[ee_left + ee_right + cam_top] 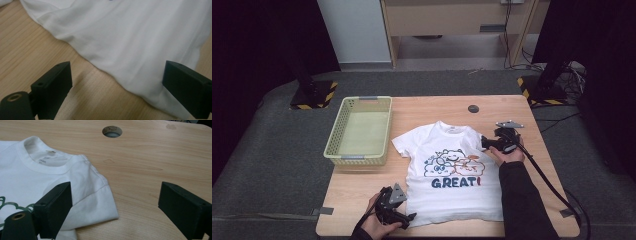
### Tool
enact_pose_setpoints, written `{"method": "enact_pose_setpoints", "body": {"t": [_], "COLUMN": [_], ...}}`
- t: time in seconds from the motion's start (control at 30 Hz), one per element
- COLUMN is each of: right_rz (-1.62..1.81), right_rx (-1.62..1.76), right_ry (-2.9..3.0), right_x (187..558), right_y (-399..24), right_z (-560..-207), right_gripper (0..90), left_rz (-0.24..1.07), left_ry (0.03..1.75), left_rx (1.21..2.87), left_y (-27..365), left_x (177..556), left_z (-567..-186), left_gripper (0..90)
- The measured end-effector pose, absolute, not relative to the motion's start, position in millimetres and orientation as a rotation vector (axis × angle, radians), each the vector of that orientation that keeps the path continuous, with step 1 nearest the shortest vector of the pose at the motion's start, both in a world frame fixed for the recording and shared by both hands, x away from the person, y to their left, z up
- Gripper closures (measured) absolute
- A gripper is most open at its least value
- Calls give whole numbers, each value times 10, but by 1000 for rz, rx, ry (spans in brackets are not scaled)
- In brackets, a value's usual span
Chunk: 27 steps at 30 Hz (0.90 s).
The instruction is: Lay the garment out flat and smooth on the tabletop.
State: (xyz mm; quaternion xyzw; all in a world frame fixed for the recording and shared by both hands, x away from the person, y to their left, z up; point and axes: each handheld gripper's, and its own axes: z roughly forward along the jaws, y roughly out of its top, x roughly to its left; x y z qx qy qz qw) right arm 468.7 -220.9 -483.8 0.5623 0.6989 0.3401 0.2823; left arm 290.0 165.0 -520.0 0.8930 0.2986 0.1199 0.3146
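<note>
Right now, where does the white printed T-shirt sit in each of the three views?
High view: the white printed T-shirt lies flat on the wooden table, right of the pale green basket.
Left gripper view: its hem runs diagonally between the open jaws.
Right gripper view: collar and one sleeve at left.
Shared landmark: the light wood-grain tabletop.

light: overhead lamps are evenly lighting the tabletop point(512, 107) | surroundings: lying dark toward the corners | shadows: falling soft, short | focus: close jaws are blurring slightly | glare: none showing
</note>
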Motion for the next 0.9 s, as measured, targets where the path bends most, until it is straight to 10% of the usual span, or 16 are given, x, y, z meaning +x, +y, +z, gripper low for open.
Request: {"method": "enact_pose_setpoints", "body": {"t": [0.9], "right_rz": [766], "right_rx": [1603], "right_ry": [1939], "right_x": [4877], "right_y": [-2099], "right_z": [-5278], "right_gripper": [211], "left_rz": [358], "left_ry": [938], "left_rx": [2273], "left_y": [1706], "left_x": [3081], "left_z": [-5335], "left_gripper": [26]}}
